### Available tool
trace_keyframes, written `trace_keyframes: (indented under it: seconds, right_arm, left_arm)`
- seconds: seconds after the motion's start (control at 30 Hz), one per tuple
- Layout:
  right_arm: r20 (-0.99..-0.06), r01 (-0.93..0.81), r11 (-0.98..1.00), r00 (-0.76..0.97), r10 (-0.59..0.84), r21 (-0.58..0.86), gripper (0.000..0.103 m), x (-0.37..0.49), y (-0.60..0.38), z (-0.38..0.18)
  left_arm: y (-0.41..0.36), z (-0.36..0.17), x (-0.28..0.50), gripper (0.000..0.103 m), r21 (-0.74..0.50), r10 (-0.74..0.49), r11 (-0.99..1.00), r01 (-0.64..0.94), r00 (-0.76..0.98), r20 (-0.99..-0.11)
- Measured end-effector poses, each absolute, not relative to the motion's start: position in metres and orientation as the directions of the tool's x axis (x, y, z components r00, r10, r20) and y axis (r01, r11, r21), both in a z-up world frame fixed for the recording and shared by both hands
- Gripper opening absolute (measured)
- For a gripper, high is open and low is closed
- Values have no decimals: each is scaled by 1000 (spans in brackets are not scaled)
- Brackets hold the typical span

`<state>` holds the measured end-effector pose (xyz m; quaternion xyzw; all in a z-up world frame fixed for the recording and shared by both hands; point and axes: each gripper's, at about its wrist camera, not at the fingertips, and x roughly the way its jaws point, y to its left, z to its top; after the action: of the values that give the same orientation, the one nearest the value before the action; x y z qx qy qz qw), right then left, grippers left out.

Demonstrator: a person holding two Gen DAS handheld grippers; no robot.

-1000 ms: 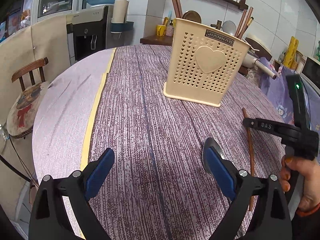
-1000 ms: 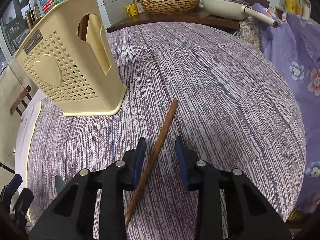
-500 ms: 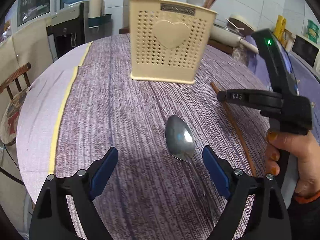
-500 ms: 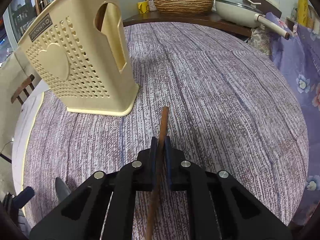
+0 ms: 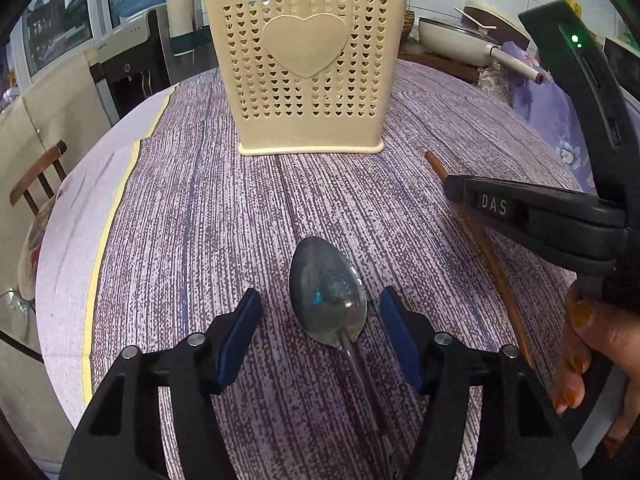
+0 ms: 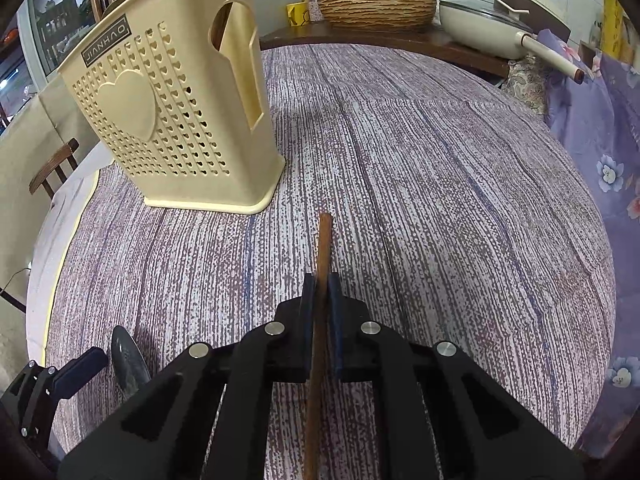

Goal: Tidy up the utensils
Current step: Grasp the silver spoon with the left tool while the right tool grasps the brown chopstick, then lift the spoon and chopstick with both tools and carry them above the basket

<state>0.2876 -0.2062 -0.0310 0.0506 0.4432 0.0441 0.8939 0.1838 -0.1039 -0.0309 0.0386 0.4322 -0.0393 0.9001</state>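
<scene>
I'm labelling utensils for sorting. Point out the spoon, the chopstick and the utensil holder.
spoon (image 5: pixel 326 300): left wrist view, on its bowl.
chopstick (image 6: pixel 323 240): right wrist view, on the shaft beyond the pads.
utensil holder (image 5: pixel 306 46): left wrist view, on the heart emblem.

I see a home kitchen | water dispenser (image 5: pixel 132 68) | lidded pan (image 6: pixel 480 26) | wicker basket (image 6: pixel 376 6) | clothed dining table (image 6: pixel 440 160)

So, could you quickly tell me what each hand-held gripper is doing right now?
Left hand-held gripper: open, straddling the spoon.
Right hand-held gripper: closed on the chopstick.
</scene>
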Motion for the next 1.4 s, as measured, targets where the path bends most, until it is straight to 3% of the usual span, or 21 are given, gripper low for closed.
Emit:
trace_keyframes:
  seconds: [0.2,0.53,0.73,0.97,1.4]
  right_arm:
    - [-786,-32,991,606,124,131,8,288,-207,-31]
    - [-787,-34,989,602,138,147,8,291,-209,-30]
    - [-762,-32,971,614,205,236,8,292,-220,-26]
    - [-668,-74,941,686,287,329,8,279,-229,11]
    - [-532,-164,925,778,335,343,8,249,-230,73]
  left_arm:
    - [-115,-29,188,39,43,-35,993,109,623,-781]
    - [-114,-26,197,38,0,-77,993,122,620,-781]
    - [-102,-11,203,38,-66,-136,989,130,652,-746]
    - [-82,17,212,38,-124,-183,983,136,711,-679]
    - [-69,47,220,38,-135,-196,980,143,780,-594]
